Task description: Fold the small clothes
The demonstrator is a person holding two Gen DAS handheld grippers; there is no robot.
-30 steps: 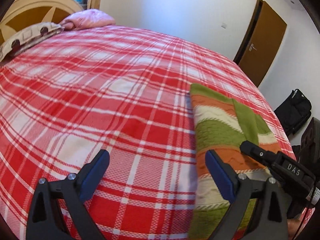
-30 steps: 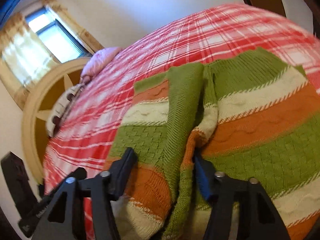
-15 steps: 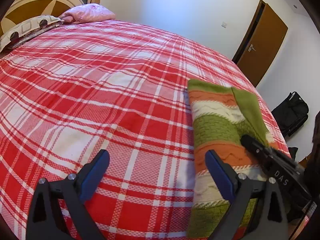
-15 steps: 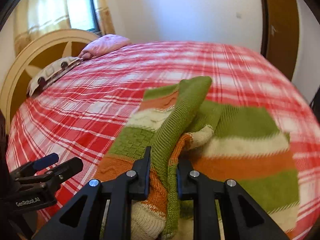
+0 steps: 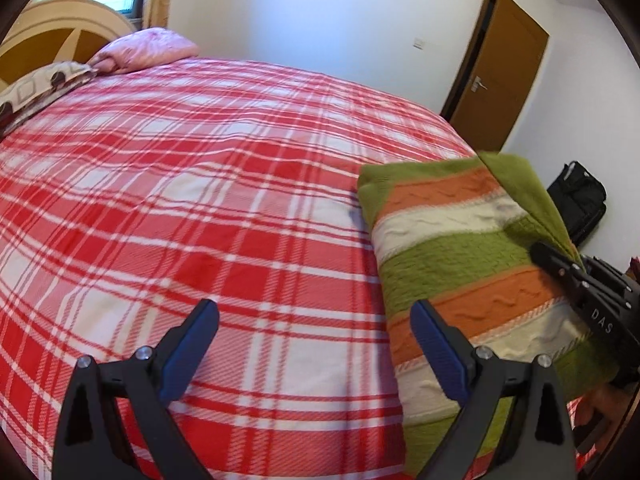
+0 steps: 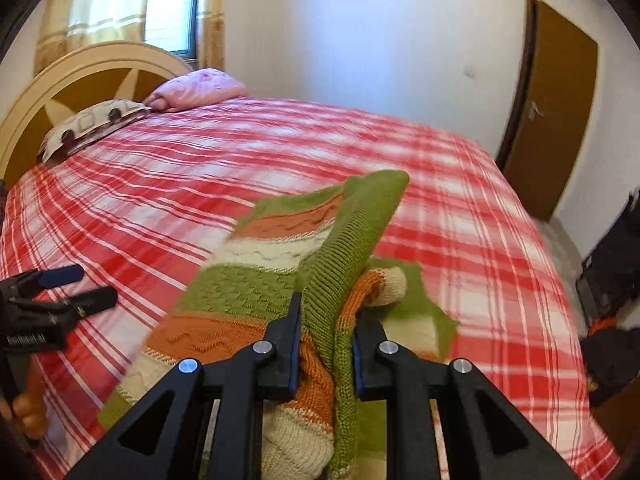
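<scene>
Pinching a raised fold of striped knit sweater [image 6: 256, 292], right gripper [image 6: 325, 340] lettered "DAS", left gripper [image 5: 312, 340] hanging wide open, holding nothing, over red plaid bedspread [image 5: 180, 200].

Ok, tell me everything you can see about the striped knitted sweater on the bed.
The striped knitted sweater is a chunky cable-and-basket knit in green, orange and cream bands with a ribbed green edge. It lies near the right edge of the red-and-white plaid bedspread, partly flat and partly lifted. The right tongs are shut on a bunched fold of it, pulling the ribbed green strip up into a ridge. The left tongs hang open beside it, one finger overlapping its edge in view; contact is unclear.
</scene>
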